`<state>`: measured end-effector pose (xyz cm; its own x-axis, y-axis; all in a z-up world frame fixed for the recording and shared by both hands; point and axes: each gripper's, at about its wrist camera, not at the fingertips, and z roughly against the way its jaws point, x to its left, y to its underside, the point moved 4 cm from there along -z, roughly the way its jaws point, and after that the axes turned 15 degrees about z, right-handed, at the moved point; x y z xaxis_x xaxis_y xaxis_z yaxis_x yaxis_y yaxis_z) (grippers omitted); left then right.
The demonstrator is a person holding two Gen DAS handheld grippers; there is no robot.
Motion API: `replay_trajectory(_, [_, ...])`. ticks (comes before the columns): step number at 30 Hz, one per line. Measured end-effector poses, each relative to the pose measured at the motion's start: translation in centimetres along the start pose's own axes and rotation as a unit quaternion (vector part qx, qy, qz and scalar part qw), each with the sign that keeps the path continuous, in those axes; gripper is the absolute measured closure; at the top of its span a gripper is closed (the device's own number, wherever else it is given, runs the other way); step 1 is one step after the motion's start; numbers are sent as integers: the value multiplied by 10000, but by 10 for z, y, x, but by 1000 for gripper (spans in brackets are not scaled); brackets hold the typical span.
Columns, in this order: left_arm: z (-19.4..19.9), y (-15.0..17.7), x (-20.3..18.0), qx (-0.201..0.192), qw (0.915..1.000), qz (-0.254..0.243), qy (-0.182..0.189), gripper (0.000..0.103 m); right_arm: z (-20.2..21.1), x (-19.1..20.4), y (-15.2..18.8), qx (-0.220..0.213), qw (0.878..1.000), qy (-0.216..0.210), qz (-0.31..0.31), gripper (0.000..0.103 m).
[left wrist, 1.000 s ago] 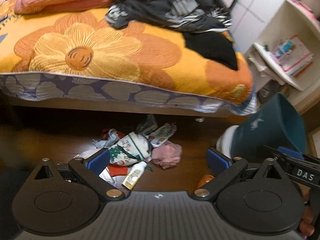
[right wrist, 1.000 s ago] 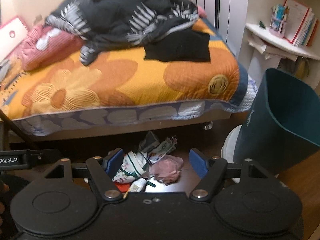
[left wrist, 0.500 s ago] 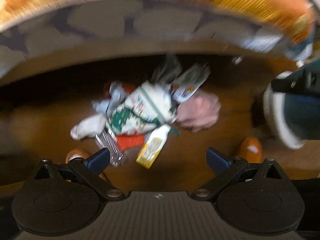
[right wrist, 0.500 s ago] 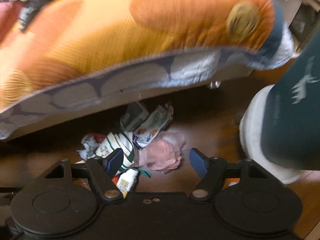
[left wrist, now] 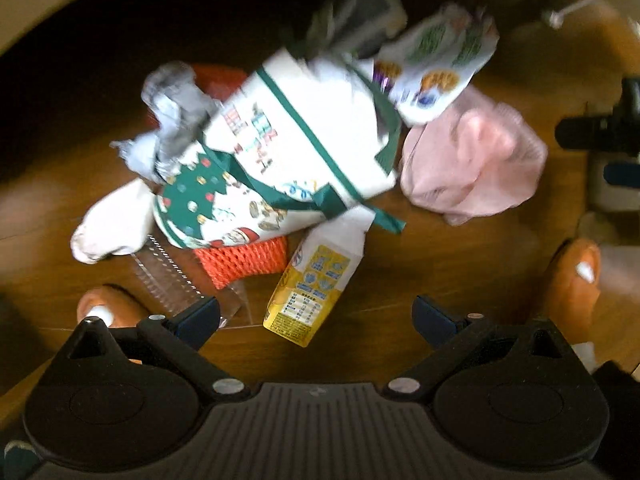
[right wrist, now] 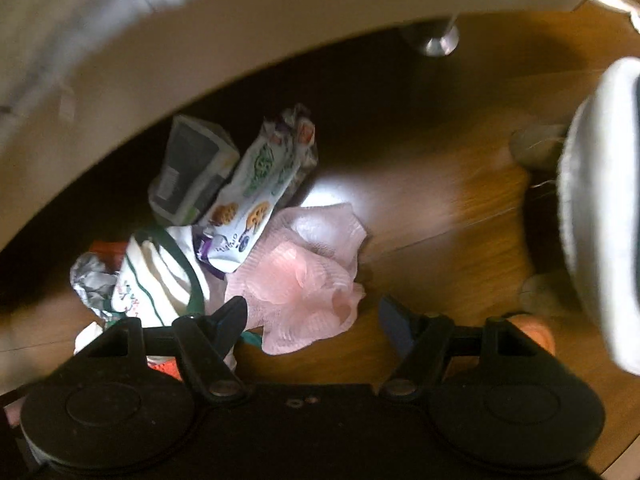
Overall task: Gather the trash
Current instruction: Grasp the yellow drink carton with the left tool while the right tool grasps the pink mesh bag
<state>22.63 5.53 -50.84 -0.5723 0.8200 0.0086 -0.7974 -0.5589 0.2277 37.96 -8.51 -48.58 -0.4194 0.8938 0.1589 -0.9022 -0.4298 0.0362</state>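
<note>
A heap of trash lies on the wooden floor by the bed. It holds a white and green Christmas bag [left wrist: 280, 160], a yellow drink carton [left wrist: 316, 284], a red net [left wrist: 244, 260], a cookie wrapper [left wrist: 436, 60], a pink mesh ball [left wrist: 476, 164], crumpled foil [left wrist: 176, 100] and a clear plastic tray [left wrist: 168, 276]. My left gripper [left wrist: 316, 316] is open just above the carton. My right gripper [right wrist: 312, 320] is open over the pink mesh ball [right wrist: 304, 280], with the cookie wrapper [right wrist: 260, 192] and a grey carton [right wrist: 192, 172] beyond it.
The bed frame's pale edge [right wrist: 200, 32] and a metal bed leg [right wrist: 440, 40] stand behind the heap. The bin's white base [right wrist: 592, 208] is at the right. The person's orange slippers [left wrist: 572, 280] flank the left gripper. The right gripper shows at the left view's right edge [left wrist: 600, 136].
Both grippers have tilted down and moved closer to the trash heap on the floor. The bed top and shelf have left view. Both stay open.
</note>
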Motion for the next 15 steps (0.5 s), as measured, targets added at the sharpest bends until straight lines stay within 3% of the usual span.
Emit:
replay_trajectory(7, [-49,-3,-4,268,9988,-385,-167,0,-41,-2,-13,160,9998,-83,-62,30])
replay_trajectory(15, [-80,-3,-9,262,9966,-734,-258,4,-72,-5,-12,221,9997,-34,97,33])
